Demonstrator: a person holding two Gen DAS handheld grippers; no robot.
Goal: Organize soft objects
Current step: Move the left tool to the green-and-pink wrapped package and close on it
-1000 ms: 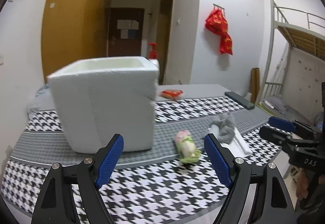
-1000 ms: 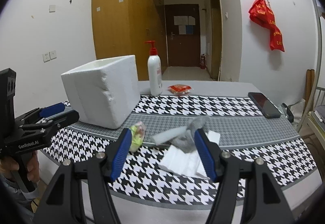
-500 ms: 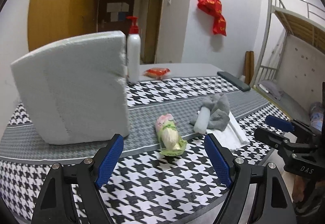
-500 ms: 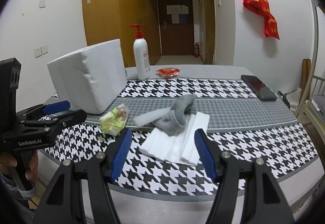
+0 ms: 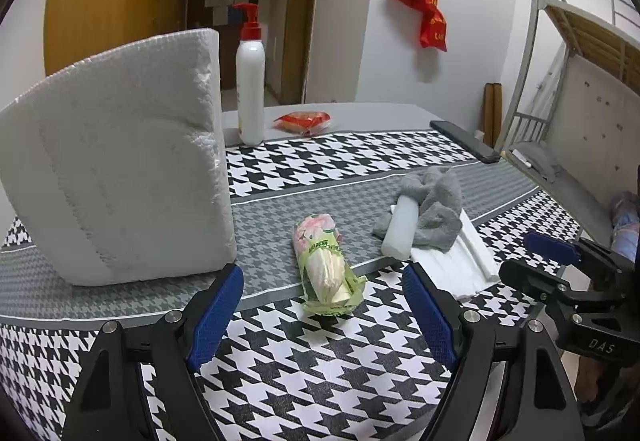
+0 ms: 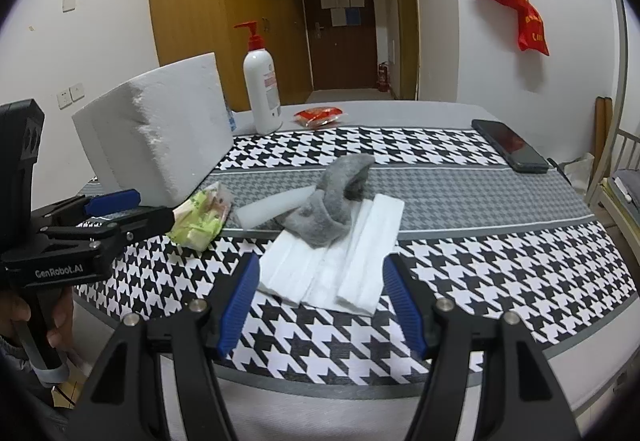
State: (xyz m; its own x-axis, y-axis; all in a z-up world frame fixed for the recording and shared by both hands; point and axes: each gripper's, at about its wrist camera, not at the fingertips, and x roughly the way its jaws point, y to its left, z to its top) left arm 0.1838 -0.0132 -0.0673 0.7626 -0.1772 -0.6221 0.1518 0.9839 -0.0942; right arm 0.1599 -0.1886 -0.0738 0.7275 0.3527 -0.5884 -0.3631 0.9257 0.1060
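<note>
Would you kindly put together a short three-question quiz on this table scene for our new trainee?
1. True or false: the grey cloth lies partly on the folded white pad.
2. Multiple choice: what lies straight ahead between the fingers of the left hand-held gripper? A) the pump bottle B) the green-wrapped packet C) the phone
3. Fill in: the white foam box stands on the ____ side of the left wrist view.

Key
1. True
2. B
3. left

Both the left and the right hand-held gripper are open and empty.
</note>
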